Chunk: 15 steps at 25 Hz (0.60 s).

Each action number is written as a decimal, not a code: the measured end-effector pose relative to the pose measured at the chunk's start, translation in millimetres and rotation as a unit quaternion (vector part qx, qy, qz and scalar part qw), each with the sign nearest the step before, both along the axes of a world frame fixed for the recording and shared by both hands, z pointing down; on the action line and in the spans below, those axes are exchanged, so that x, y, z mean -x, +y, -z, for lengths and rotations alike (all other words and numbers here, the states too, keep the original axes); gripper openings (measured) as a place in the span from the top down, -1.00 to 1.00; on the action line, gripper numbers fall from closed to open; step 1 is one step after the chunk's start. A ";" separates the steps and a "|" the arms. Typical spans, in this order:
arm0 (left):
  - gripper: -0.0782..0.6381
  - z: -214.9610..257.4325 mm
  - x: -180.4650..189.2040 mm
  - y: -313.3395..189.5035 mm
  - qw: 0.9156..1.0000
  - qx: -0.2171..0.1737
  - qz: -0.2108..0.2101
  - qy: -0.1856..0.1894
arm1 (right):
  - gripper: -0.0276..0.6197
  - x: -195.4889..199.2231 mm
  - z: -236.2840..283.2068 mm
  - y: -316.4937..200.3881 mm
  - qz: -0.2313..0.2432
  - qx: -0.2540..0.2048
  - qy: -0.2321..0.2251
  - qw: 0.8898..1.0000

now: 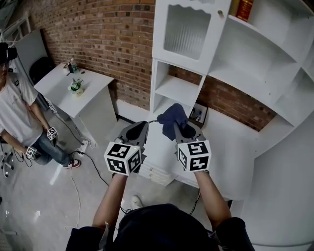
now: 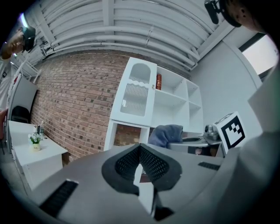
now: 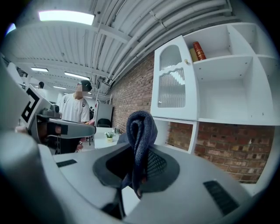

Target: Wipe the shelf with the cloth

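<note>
A dark blue cloth (image 1: 172,116) hangs bunched from my right gripper (image 1: 180,128), which is shut on it; in the right gripper view the cloth (image 3: 140,131) stands up between the pads. My left gripper (image 1: 141,126) is beside it on the left, shut with nothing in it. From the left gripper view, my left gripper (image 2: 139,151) shows its pads meeting, with the cloth (image 2: 166,133) off to the right. Both are held in the air in front of the white shelf unit (image 1: 182,89), short of its open lower shelves. The unit (image 3: 227,92) has a frosted cupboard door (image 1: 189,30).
A red book (image 1: 244,9) stands on the top shelf. A low white cabinet (image 1: 156,172) with drawers is under my grippers. To the left is a white table (image 1: 59,84) with a small plant (image 1: 75,87), a person (image 1: 14,112) holding grippers, and cables (image 1: 84,147) on the floor.
</note>
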State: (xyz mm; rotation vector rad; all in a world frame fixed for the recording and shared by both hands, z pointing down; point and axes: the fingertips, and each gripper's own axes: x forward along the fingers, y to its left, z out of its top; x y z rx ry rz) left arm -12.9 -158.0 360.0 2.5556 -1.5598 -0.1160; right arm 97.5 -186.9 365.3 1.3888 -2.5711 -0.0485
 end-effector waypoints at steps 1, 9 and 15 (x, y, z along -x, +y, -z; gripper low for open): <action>0.74 -1.5 -3.5 2.7 1.000 0.000 0.001 -0.001 | 0.73 -3.2 -1.1 2.4 0.001 0.000 -0.001 1.000; 0.74 0.6 -32.9 27.8 1.000 0.002 0.007 -0.008 | 0.73 -27.6 0.9 27.5 0.015 0.002 -0.008 1.000; 0.74 -2.0 -47.6 49.7 1.000 0.006 0.019 -0.010 | 0.73 -40.3 -2.1 47.2 0.029 0.004 -0.008 1.000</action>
